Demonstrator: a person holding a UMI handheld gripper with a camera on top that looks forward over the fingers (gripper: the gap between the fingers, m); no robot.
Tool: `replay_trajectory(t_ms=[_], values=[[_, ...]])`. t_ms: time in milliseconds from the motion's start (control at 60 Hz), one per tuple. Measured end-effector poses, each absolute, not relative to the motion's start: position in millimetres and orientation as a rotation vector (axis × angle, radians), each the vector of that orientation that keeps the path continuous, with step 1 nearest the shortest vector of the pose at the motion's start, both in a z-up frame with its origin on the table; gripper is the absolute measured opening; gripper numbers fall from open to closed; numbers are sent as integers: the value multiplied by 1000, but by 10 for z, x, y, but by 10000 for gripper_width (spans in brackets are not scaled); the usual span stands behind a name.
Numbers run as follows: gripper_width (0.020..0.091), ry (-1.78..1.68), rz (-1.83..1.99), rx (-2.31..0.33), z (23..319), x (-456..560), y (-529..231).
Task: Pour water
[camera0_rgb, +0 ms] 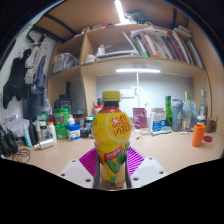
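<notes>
Jaws: closed onto the bottle (113, 140), a magenta pad (90, 162) pressed against each side of its lower body; the gripper (112, 168) is seen only at its tips.
Bottle: held upright between the jaws, yellow cap (111, 98) on, yellow-and-green label wrapped round it; the base is cut off from sight below the jaws.
Contents: a yellowish liquid is suggested through the neck, though the level cannot be read behind the label.
Table: a pale wooden table (170, 150) is seen beyond the bottle, crowded along its far edge.
Other containers: green jars (62, 122) are stood to the left, an orange bottle (199, 133) to the right; their contents cannot be made out.
Shelf: a shelf (140, 62) of books is mounted above, lit by a strip light (137, 70).
Hard to make out: the small items clustered behind the bottle are too small to name.
</notes>
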State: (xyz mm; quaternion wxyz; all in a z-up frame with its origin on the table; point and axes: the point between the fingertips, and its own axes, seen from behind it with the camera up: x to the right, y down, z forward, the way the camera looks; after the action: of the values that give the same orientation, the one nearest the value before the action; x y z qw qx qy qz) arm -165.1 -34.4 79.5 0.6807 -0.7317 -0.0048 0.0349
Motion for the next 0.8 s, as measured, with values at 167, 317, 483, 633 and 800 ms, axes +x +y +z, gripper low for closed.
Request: replay_trajectory(t_ms=[167,317,483,633,800], values=[[334,-52,97,-1663,802,-1675,-309],[335,-39,144,-1563,1498,-1404,-200],[335,265,467,-1390,2520,-408,-87],[333,692,872,-1325,2301,563,95],[334,1163,1416,-1134,1788,1133,335]])
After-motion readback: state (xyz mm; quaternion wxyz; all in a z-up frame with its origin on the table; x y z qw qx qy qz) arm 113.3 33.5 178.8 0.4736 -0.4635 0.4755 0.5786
